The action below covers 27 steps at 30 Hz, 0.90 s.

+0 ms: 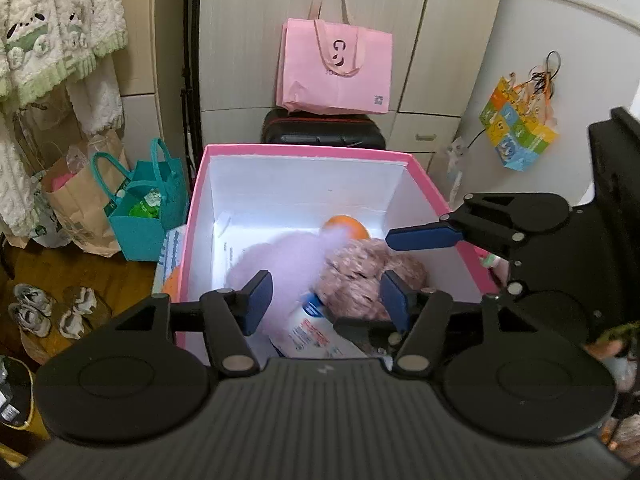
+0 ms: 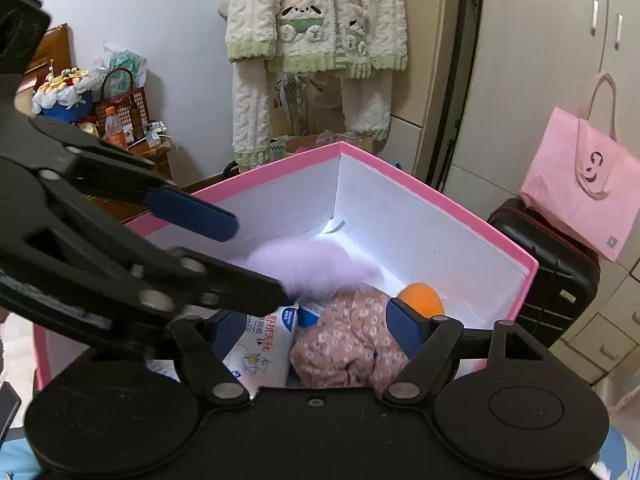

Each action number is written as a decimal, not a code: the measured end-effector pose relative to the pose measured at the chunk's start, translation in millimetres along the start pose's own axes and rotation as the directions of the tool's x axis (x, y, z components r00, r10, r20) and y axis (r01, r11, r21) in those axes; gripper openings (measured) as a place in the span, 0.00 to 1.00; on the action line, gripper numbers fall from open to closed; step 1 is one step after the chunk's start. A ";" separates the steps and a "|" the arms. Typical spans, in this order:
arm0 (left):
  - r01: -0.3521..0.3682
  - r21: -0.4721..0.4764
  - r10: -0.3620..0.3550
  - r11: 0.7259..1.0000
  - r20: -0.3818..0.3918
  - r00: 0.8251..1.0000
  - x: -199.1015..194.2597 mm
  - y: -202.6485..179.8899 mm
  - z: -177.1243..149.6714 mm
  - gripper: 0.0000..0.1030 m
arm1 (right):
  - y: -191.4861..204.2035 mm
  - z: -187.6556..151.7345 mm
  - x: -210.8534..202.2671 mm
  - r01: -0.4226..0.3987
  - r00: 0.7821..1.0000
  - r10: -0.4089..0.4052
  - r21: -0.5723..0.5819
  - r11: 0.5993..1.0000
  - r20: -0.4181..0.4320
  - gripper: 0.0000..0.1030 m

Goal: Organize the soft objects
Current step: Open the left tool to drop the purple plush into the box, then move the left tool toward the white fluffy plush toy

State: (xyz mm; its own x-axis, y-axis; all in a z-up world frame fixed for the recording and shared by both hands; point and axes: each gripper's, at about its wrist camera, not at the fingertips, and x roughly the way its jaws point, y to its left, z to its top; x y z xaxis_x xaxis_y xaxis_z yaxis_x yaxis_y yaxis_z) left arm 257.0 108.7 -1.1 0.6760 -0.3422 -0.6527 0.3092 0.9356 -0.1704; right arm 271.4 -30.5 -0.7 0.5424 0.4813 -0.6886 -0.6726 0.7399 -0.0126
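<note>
A pink box with white inner walls (image 1: pixel 304 184) (image 2: pixel 400 216) holds soft things: a fluffy lilac item (image 1: pixel 288 264) (image 2: pixel 312 264), a pink floral cloth bundle (image 1: pixel 360 276) (image 2: pixel 352 344), a white and blue tissue pack (image 1: pixel 316 332) (image 2: pixel 264 348) and an orange ball (image 1: pixel 348 228) (image 2: pixel 424 300). My left gripper (image 1: pixel 326 300) is open and empty above the box's near side. My right gripper (image 2: pixel 316 336) is open and empty over the box too; one of its fingers (image 1: pixel 424 238) shows in the left wrist view. The left gripper's fingers (image 2: pixel 192 208) cross the right wrist view.
A pink tote bag (image 1: pixel 336 68) (image 2: pixel 580 200) sits on a black suitcase (image 1: pixel 324 130) (image 2: pixel 552 268) behind the box by the wardrobe. A teal bag (image 1: pixel 148 208), a paper bag (image 1: pixel 76 200) and shoes (image 1: pixel 52 308) stand left. Fluffy pyjamas (image 2: pixel 320 40) hang on the wall.
</note>
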 end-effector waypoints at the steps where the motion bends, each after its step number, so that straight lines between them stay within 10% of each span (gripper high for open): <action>1: 0.007 -0.003 -0.007 1.000 0.002 1.000 -5.0 -0.5 -1.2 0.60 | 1.2 -1.9 -3.8 0.004 1.000 -0.004 -0.003 1.000 0.003 0.78; 27: 0.054 0.219 -0.077 0.974 0.099 0.992 -140.8 -109.2 -44.1 0.72 | 28.0 -59.0 -163.5 0.152 0.983 -0.138 -0.123 0.981 0.119 0.78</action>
State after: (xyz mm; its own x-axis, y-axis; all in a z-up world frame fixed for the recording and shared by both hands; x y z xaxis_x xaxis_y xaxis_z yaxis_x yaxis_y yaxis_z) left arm 98.6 58.5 76.8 0.7128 -0.4204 -0.5613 0.4844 0.8740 -0.0394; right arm 134.1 -116.2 68.8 0.6861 0.4274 -0.5888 -0.6388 0.7411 -0.2064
